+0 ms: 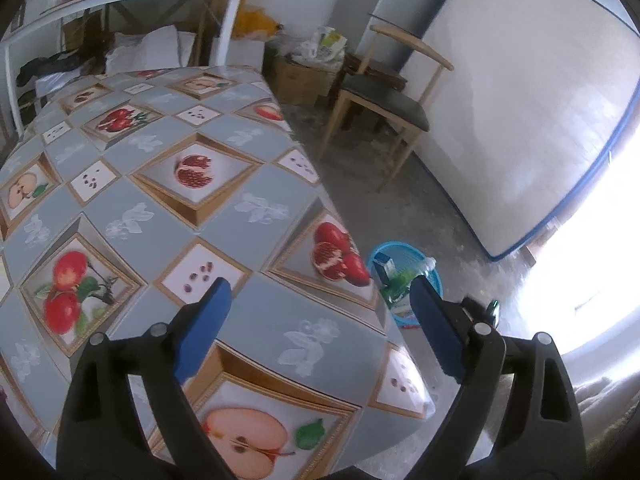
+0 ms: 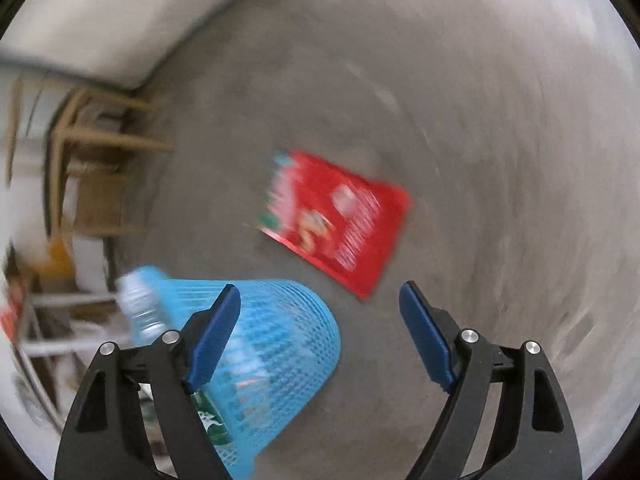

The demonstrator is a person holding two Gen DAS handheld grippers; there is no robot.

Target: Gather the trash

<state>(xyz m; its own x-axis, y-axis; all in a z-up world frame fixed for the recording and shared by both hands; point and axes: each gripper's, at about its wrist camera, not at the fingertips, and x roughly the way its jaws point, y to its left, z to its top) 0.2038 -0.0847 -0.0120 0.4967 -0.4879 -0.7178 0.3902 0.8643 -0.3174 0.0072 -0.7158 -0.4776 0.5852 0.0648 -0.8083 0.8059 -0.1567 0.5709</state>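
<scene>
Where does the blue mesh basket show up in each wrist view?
Left wrist: blue basket lower right of centre, on the floor past the table corner, behind the left gripper.
Right wrist: basket bottom left of centre, behind the right gripper.
Shared landmark: clear bottle sticking out of the basket.

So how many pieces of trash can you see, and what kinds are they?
Red wrapper on the floor: 1
Clear plastic bottle in the blue basket: 1
Green packet in the basket: 1
Small box in the basket: 1
Total: 4 pieces. More may lie hidden deeper in the basket.
</scene>
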